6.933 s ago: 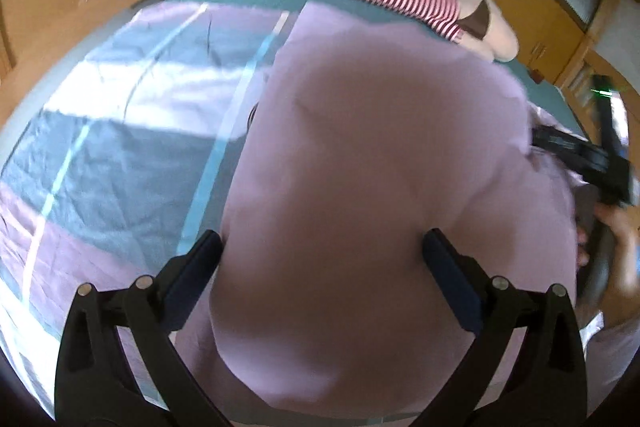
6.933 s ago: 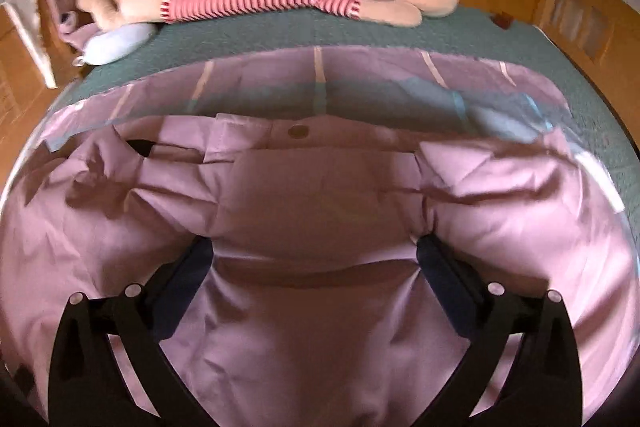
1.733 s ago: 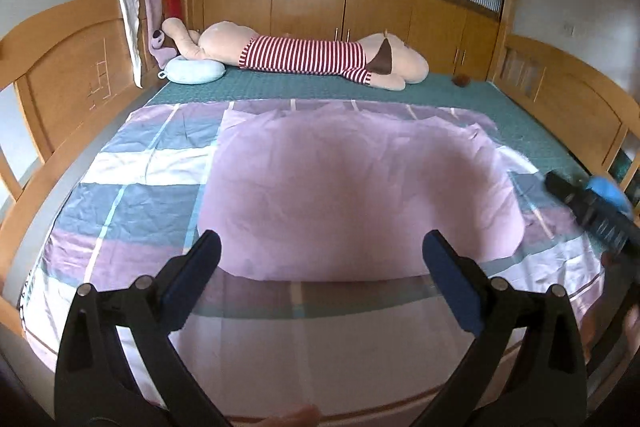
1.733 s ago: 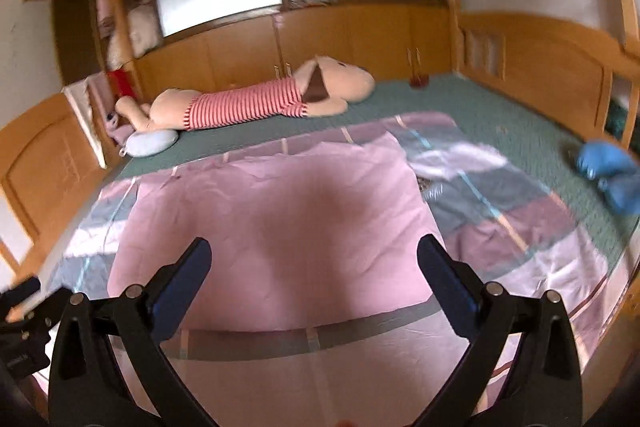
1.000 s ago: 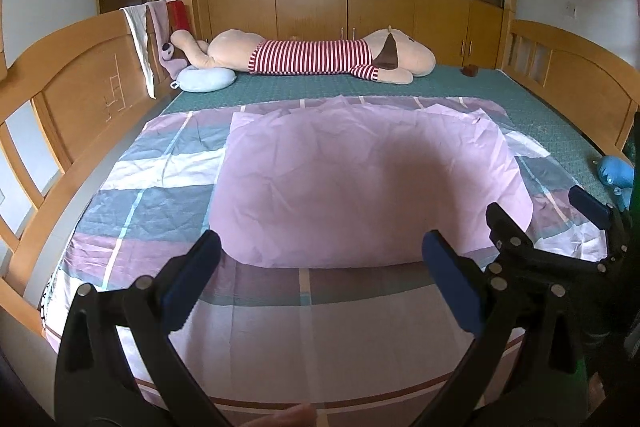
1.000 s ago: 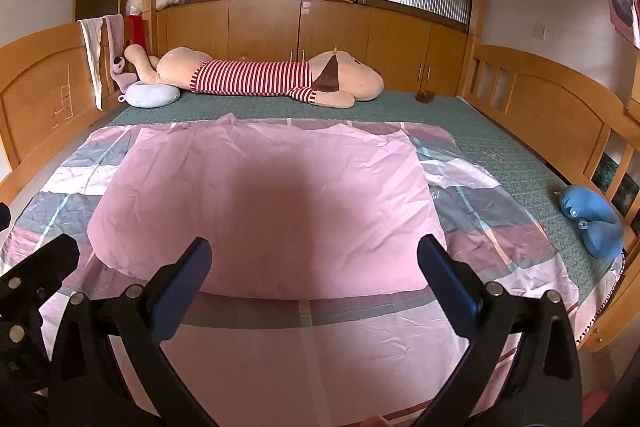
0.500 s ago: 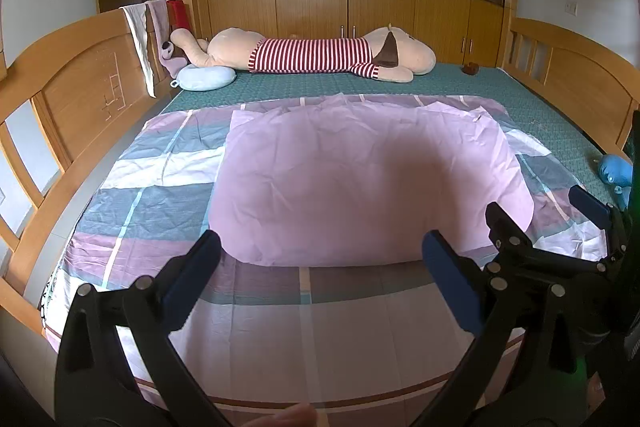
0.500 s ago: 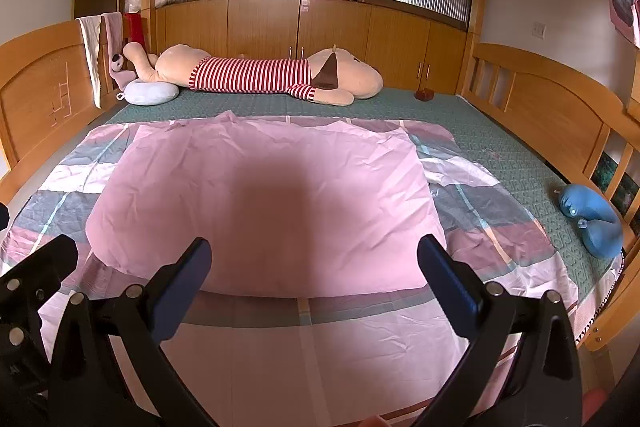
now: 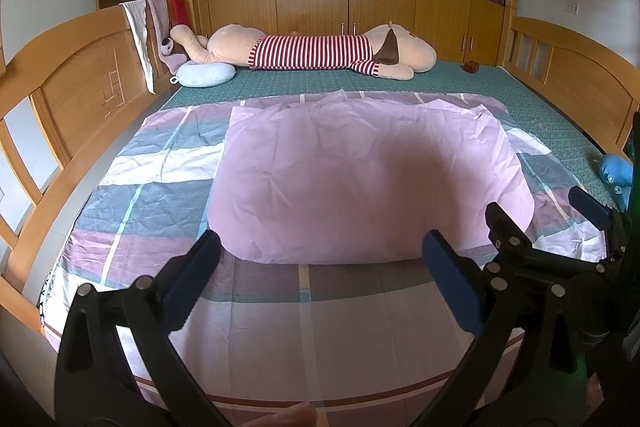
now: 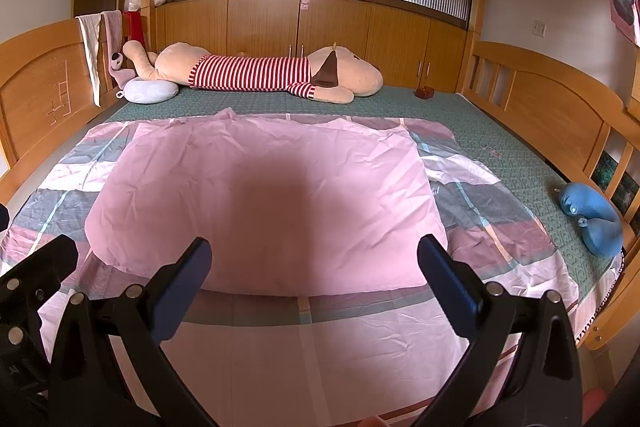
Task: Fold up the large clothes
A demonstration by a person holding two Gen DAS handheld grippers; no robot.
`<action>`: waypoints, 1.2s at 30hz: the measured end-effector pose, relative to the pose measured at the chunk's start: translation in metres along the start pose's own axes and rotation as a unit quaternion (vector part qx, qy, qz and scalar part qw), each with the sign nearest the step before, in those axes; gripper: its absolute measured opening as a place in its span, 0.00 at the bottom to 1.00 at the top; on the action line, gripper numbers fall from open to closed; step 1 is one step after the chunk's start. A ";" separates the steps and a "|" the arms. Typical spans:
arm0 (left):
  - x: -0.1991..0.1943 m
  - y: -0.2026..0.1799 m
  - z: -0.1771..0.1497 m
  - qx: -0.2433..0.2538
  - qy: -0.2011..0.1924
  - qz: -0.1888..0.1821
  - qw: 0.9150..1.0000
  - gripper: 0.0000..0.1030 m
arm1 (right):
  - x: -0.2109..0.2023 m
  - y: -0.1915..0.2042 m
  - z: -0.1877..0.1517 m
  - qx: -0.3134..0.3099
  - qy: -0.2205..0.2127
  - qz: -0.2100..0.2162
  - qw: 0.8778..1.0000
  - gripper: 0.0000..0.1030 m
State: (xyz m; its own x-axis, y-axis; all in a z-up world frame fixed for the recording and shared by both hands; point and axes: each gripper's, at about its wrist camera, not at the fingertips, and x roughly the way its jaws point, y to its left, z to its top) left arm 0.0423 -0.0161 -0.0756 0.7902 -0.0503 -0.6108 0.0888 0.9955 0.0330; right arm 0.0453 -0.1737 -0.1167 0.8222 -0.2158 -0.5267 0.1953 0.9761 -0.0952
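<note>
A large pink garment (image 9: 360, 179) lies folded flat as a broad rectangle in the middle of the bed; it also shows in the right wrist view (image 10: 264, 199). My left gripper (image 9: 320, 287) is open and empty, held back above the bed's near edge. My right gripper (image 10: 312, 287) is open and empty at the same distance. The right gripper also shows at the right of the left wrist view (image 9: 548, 227). Neither gripper touches the garment.
A checked pink, grey and white sheet (image 9: 152, 187) covers the bed. A big plush dog in a red striped shirt (image 9: 312, 53) lies at the far end beside a pale blue pillow (image 9: 204, 75). A blue toy (image 10: 592, 215) lies at the right. Wooden rails (image 10: 552, 107) flank the bed.
Earlier both grippers were low over the pink garment; they have since pulled back to the foot of the bed. Over the last second the views barely shift.
</note>
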 end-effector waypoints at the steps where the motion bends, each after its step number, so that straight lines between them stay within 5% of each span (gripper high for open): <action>1: 0.000 0.000 0.000 0.000 0.000 0.000 1.000 0.98 | 0.000 0.000 0.000 0.000 0.000 0.000 1.000 0.99; 36: 0.006 0.004 -0.004 0.000 0.011 -0.006 1.000 0.98 | 0.004 0.004 -0.004 -0.002 0.012 -0.004 1.000 0.99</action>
State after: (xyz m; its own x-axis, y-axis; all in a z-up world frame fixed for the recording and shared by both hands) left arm 0.0454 -0.0121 -0.0822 0.7761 -0.0601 -0.6278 0.0983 0.9948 0.0264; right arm 0.0471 -0.1703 -0.1222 0.8077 -0.2239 -0.5454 0.2002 0.9743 -0.1035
